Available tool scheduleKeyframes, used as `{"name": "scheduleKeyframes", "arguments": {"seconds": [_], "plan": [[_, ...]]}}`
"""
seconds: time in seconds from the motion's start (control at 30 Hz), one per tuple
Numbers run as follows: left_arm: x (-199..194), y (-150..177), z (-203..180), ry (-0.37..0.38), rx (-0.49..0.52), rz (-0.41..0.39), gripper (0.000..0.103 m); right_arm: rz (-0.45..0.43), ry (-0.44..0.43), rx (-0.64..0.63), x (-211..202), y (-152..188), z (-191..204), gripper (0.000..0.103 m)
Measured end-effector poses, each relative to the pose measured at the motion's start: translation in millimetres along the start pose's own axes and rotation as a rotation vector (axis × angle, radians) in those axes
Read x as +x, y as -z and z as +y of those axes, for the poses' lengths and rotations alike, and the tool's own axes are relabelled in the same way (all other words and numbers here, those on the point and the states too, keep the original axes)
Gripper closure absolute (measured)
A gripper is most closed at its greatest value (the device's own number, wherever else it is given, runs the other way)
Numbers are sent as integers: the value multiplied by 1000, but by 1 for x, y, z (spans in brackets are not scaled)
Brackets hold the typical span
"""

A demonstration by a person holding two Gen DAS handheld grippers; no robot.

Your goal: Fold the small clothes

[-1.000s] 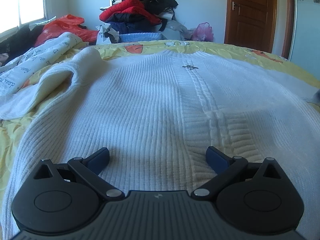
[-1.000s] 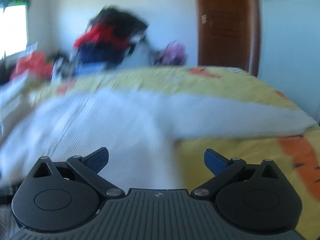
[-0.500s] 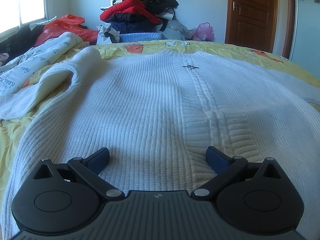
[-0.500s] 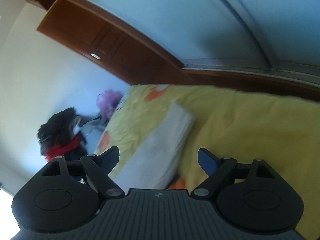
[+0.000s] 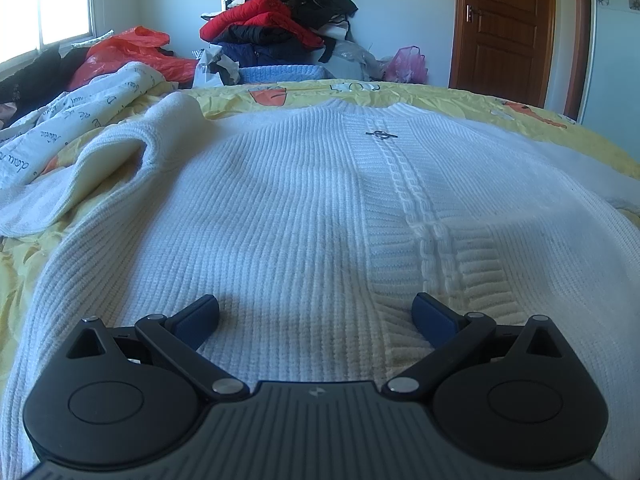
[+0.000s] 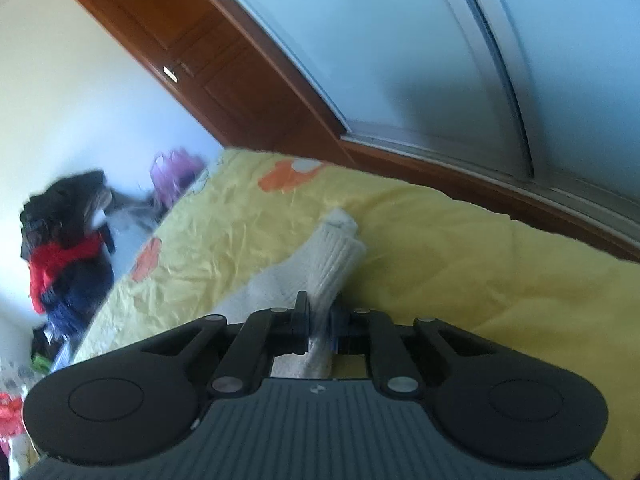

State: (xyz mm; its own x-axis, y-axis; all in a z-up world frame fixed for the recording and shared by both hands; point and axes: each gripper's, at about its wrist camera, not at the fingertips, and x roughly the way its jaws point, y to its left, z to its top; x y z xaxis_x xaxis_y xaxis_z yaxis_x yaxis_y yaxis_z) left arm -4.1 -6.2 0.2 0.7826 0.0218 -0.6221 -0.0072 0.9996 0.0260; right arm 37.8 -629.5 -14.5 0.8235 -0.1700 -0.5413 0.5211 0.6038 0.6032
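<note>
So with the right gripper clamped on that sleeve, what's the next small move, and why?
Probably lift the sleeve slightly and carry it inward over the sweater. The right gripper is shut on the sleeve, which lies stretched out on the yellow bedcover, while the left gripper sits open over the flat hem.

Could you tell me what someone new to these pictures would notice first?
The white ribbed knit sweater fills the left wrist view, spread flat on the yellow patterned bedspread, with the open left gripper hovering over its hem. In the right wrist view, the right gripper is shut on the sweater's sleeve, which lies on the bedspread. A heap of red and dark clothes is piled beyond the bed's far edge.
</note>
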Motion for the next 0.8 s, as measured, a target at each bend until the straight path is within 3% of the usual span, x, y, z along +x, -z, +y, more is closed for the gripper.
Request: {"name": "scheduleKeyframes", "arguments": {"seconds": [0.07,0.17,0.3,0.43,0.6,0.7,0.8], "plan": [[0,0,0,-2,2,0,0,-39,11,-27,-9,5,12,89],[1,0,0,4,1,1,0,-102,-60,-134,-32,19,51,89],[3,-1,1,8,-2,2,0,-105,-250,-357,-56,66,142,89],[3,-1,0,9,-4,2,0,2,-412,-467,-45,124,220,90],[3,-1,0,12,-6,1,0,180,-473,-508,-15,197,272,90],[3,-1,0,12,-5,2,0,235,-442,-582,-25,243,277,89],[3,-1,1,11,-2,3,0,258,-408,-574,-16,259,263,91]]}}
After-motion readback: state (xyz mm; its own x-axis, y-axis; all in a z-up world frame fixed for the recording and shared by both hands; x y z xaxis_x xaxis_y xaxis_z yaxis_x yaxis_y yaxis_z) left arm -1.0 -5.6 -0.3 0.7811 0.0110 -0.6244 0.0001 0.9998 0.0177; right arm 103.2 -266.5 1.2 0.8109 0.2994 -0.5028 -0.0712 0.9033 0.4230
